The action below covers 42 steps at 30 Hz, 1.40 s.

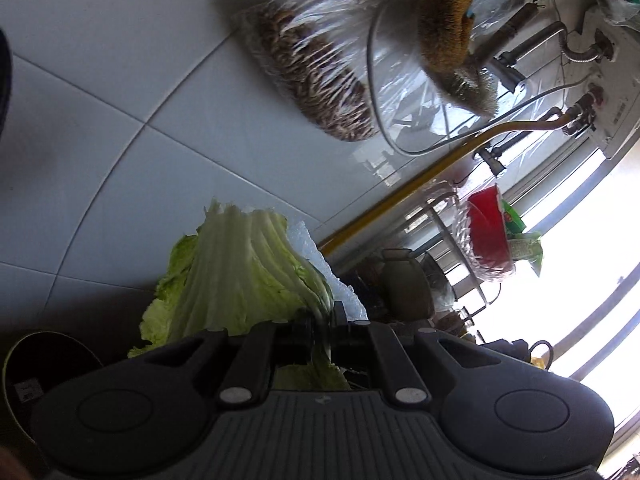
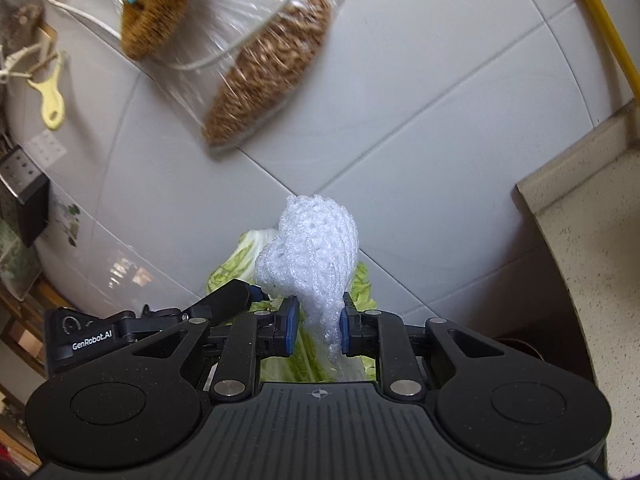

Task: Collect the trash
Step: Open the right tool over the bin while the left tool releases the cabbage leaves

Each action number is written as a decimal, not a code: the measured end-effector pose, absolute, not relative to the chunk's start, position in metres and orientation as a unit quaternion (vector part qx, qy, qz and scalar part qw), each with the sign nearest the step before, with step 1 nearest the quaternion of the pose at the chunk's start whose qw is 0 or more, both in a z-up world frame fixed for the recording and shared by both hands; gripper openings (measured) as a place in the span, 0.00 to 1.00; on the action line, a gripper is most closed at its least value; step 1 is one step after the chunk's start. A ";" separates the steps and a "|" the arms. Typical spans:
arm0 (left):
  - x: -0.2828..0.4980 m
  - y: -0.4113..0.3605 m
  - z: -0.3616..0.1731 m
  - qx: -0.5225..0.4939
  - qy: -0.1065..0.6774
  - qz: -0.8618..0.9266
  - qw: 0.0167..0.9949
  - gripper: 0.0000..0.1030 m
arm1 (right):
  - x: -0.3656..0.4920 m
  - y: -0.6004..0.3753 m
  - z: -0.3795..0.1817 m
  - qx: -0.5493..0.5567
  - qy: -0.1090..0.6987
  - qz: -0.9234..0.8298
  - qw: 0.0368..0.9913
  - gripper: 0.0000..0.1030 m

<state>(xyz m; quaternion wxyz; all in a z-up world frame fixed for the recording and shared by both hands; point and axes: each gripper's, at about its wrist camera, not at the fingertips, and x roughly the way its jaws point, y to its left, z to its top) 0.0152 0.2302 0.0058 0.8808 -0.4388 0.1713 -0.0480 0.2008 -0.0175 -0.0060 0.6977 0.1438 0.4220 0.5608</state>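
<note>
My left gripper (image 1: pixel 320 320) is shut on a pale green cabbage leaf (image 1: pixel 236 276), which stands up from its jaws in the left wrist view. A white foam fruit net (image 1: pixel 320 264) shows just behind the leaf. In the right wrist view my right gripper (image 2: pixel 316 328) is shut on that white foam net (image 2: pixel 316 248), held up in front of the tiled wall. The cabbage leaf (image 2: pixel 236 268) shows behind and below the net, and the left gripper's fingers (image 2: pixel 240 296) reach in from the left. A dark round bin (image 1: pixel 44 364) sits low at the left.
A clear bag of brown dried goods (image 1: pixel 316 84) and a brown scrubbing brush (image 1: pixel 444 28) hang on the white tiled wall. A yellow pipe (image 1: pixel 432 176) runs along the wall. A speckled countertop edge (image 2: pixel 580 216) lies at the right. A yellow peeler (image 2: pixel 50 100) hangs left.
</note>
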 end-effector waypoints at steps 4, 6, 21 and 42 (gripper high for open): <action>0.015 0.237 -0.015 -0.441 0.194 -0.024 0.876 0.06 | 0.200 -0.003 -0.030 0.122 0.449 0.547 0.696 0.25; 0.017 0.239 -0.027 -0.441 0.208 -0.007 0.873 0.06 | 0.199 0.004 -0.042 0.107 0.459 0.537 0.699 0.25; 0.044 0.250 -0.113 -0.416 0.343 0.095 0.837 0.25 | 0.210 0.051 -0.135 0.012 0.533 0.458 0.712 0.44; 0.067 0.265 -0.142 -0.408 0.386 0.149 0.814 0.42 | 0.233 0.093 -0.191 -0.013 0.583 0.413 0.700 0.63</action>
